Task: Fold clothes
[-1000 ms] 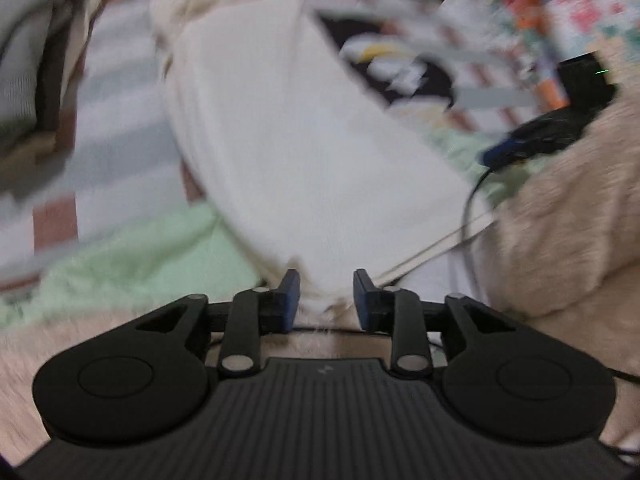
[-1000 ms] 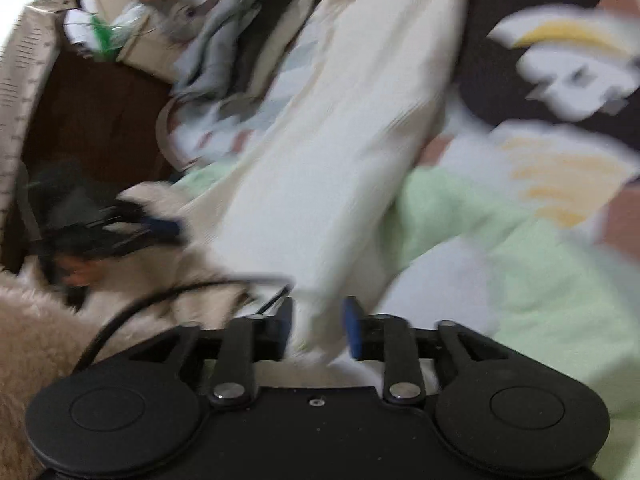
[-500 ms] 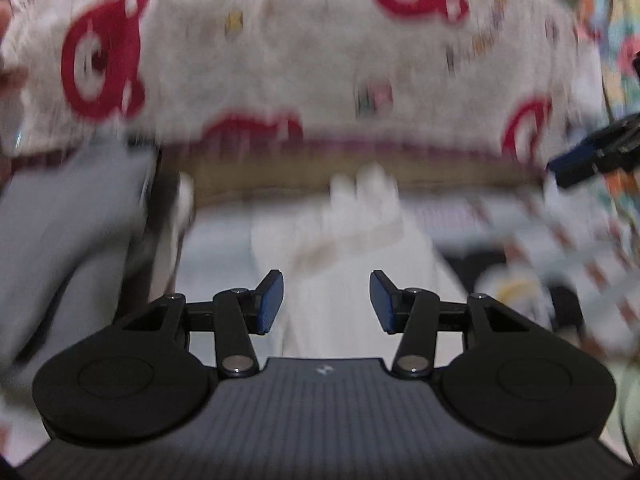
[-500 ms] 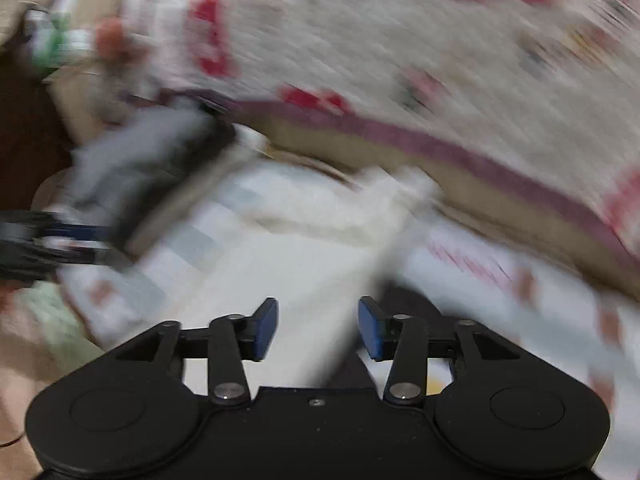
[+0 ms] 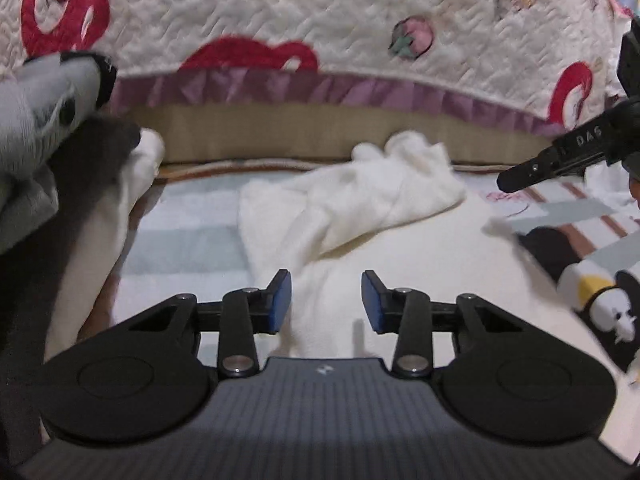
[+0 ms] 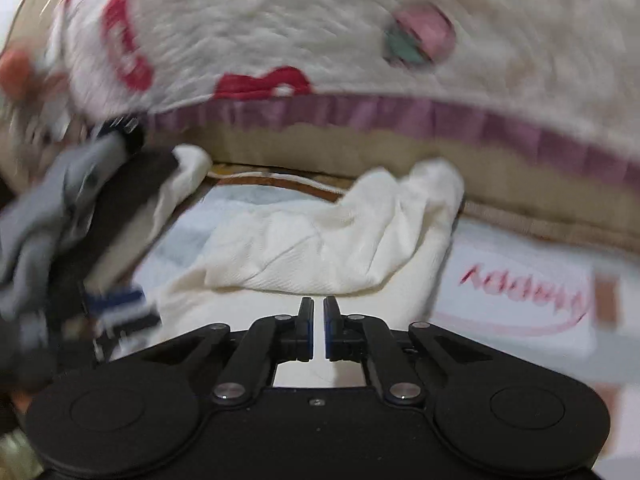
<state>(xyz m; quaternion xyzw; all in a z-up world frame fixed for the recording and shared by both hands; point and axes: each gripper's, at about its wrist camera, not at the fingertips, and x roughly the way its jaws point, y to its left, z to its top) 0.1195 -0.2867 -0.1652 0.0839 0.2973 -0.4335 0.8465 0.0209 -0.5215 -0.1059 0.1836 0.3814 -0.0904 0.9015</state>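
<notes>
A cream-white garment (image 5: 400,248) lies spread along the patterned mat, its far end bunched in folds (image 6: 340,240) near the bed base. My left gripper (image 5: 326,300) is open, low over the garment's near part, with nothing between its blue pads. My right gripper (image 6: 319,320) is shut, just above the cloth in front of the bunched end; I see nothing pinched between its fingers. In the left wrist view the right gripper's black body (image 5: 560,156) enters from the right edge.
A quilted blanket (image 5: 320,20) with red bear prints and a purple frill hangs over the tan bed base (image 5: 260,136) behind. A pile of grey and dark clothes (image 5: 36,128) sits at left. The mat (image 6: 520,288) carries pink lettering and a penguin picture (image 5: 600,292).
A second ago both grippers held the garment's near edge. Both let go and swung forward along it towards the bed. The right gripper, open half a second ago, has shut.
</notes>
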